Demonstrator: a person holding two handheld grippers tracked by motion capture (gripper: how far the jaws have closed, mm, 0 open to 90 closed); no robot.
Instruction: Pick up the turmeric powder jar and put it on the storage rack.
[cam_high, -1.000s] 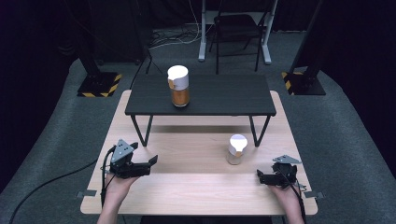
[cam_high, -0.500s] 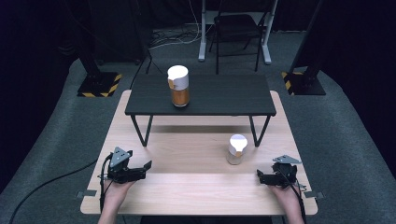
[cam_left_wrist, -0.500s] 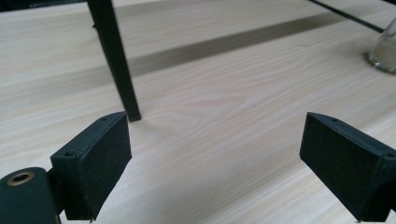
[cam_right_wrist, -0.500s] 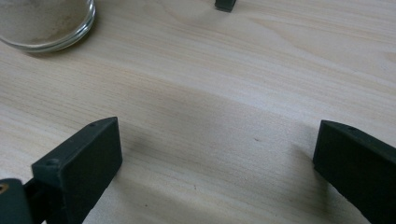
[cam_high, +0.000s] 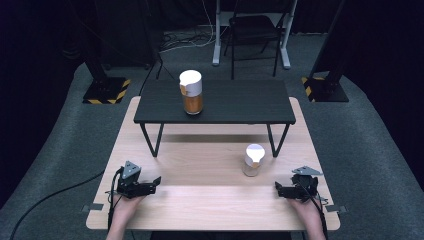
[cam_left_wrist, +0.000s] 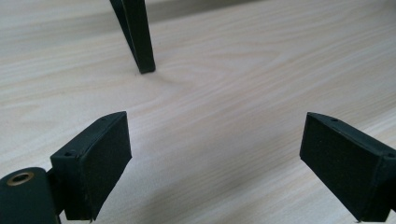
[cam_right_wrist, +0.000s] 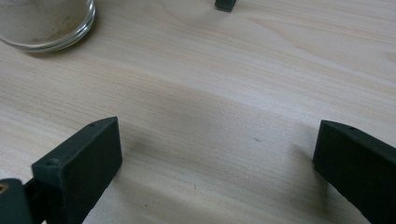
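Wooden desk (cam_high: 200, 195): small glass jar (cam_high: 253, 160) standing near right tool (cam_high: 281, 189); rigid, breakable, likely light, gripping mid-body advisable; both tools resting spread, left tool (cam_high: 152, 184) included.

Pale wooden table (cam_high: 210, 200): light beige, fine straight grain streaks. Low black rectangular shelf (cam_high: 235, 102): matte black top, black legs. Tall glass jar with white lid (cam_high: 191, 92): amber-orange contents, small tan mark on lid side. Short glass jar with white lid (cam_high: 252, 160): pale sandy contents, small orange-tan mark on lid. Left gripper (cam_high: 155, 181): black, grey three-cornered plate on top, black pads. Right gripper (cam_high: 278, 188): black, grey plate. Floor carpet (cam_high: 60, 140): dark grey. Stand bases (cam_high: 105, 92): black with yellow-black hazard stripes.
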